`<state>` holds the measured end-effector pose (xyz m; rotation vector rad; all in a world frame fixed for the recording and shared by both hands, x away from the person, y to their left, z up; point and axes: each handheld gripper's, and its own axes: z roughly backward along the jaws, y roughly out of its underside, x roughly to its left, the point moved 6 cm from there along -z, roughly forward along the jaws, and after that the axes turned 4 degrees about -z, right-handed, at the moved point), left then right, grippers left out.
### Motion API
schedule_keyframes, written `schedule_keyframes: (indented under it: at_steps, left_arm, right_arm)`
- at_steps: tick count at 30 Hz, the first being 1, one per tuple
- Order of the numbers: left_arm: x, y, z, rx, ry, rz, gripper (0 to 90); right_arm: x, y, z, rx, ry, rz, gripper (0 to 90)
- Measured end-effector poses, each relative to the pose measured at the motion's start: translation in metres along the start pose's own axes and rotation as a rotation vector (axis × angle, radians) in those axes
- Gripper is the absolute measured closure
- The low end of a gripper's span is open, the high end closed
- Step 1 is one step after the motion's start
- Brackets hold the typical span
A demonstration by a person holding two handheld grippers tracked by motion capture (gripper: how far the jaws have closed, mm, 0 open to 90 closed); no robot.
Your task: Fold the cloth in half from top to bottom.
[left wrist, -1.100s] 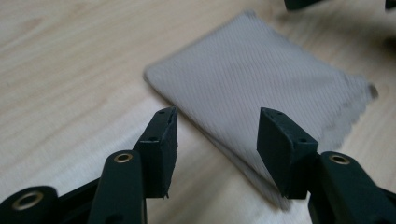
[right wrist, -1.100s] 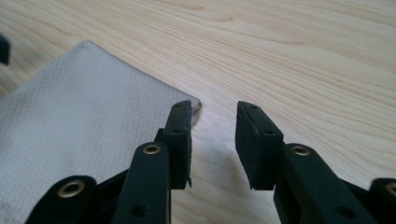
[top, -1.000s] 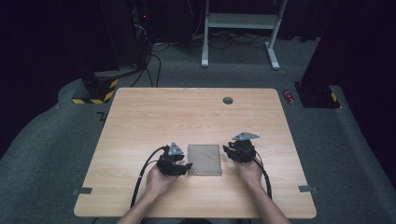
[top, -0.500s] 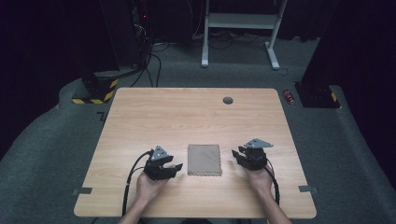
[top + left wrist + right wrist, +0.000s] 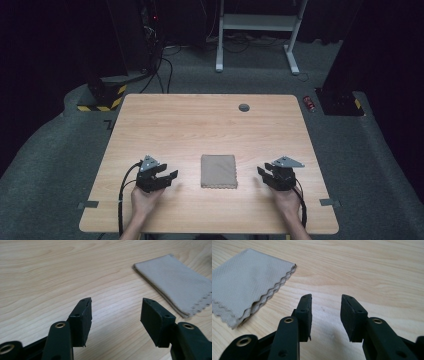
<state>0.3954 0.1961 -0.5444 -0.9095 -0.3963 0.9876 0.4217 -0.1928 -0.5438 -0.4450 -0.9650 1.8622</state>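
Observation:
A folded beige cloth (image 5: pixel 218 171) lies flat on the wooden table (image 5: pixel 200 125), near its front middle. My left gripper (image 5: pixel 171 176) rests on the table to the cloth's left, a short way off, jaws open and empty. The left gripper view has the cloth (image 5: pixel 178 287) at upper right, beyond my left gripper (image 5: pixel 116 322). My right gripper (image 5: pixel 261 172) sits to the cloth's right, also open with nothing held. From the right gripper view, the cloth (image 5: pixel 242 290) with its zigzag edge lies at the left of my right gripper (image 5: pixel 325 315).
A small dark round disc (image 5: pixel 244 107) sits near the table's far edge. Past the table stand a white metal frame (image 5: pixel 255 25), black stands and cables on grey carpet. A red can (image 5: pixel 310 103) lies on the floor at right.
Both grippers have drawn away from the cloth's side edges, outward and toward the table's front. The cloth stays folded in place.

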Motion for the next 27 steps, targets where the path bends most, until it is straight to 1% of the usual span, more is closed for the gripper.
schedule_keyframes:
  at_steps: [2, 4, 8, 11, 13, 16, 18, 19, 20, 22, 27]
  left_arm:
    - [0.004, 0.002, 0.001, -0.001, -0.010, 0.013, 42.4]
    - [0.008, 0.005, 0.003, 0.002, -0.022, 0.017, 42.1]
    - [0.013, 0.013, 0.003, 0.017, -0.049, 0.009, 41.4]
    - [0.015, 0.019, 0.001, 0.037, -0.071, 0.004, 40.9]
    - [0.016, 0.023, -0.001, 0.056, -0.091, -0.006, 40.6]
    - [0.016, 0.023, -0.003, 0.071, -0.134, -0.046, 38.4]
    - [0.014, 0.023, -0.005, 0.083, -0.160, -0.078, 36.1]
    - [0.012, 0.023, -0.005, 0.086, -0.154, -0.078, 34.6]
    - [0.012, 0.023, -0.006, 0.086, -0.153, -0.078, 33.0]
    - [0.012, 0.023, -0.006, 0.087, -0.150, -0.077, 32.4]
    - [0.012, 0.023, -0.006, 0.087, -0.150, -0.076, 32.2]
  right_arm:
    - [-0.002, 0.003, 0.002, 0.005, 0.004, -0.006, 61.2]
    - [-0.003, 0.006, 0.005, 0.006, 0.012, -0.005, 61.0]
    - [-0.005, 0.012, 0.009, 0.011, 0.025, -0.002, 60.3]
    - [-0.007, 0.018, 0.008, 0.030, 0.042, 0.006, 59.8]
    - [-0.009, 0.022, 0.007, 0.041, 0.053, 0.013, 59.0]
    - [-0.009, 0.027, 0.005, 0.059, 0.085, 0.035, 55.1]
    - [-0.008, 0.027, 0.005, 0.059, 0.087, 0.038, 50.0]
    - [-0.008, 0.027, 0.004, 0.066, 0.071, 0.027, 45.5]
    - [-0.009, 0.027, 0.004, 0.068, 0.052, 0.019, 43.6]
    - [-0.007, 0.027, 0.003, 0.071, 0.061, 0.032, 42.2]
    - [-0.006, 0.027, 0.003, 0.074, 0.058, 0.029, 41.2]
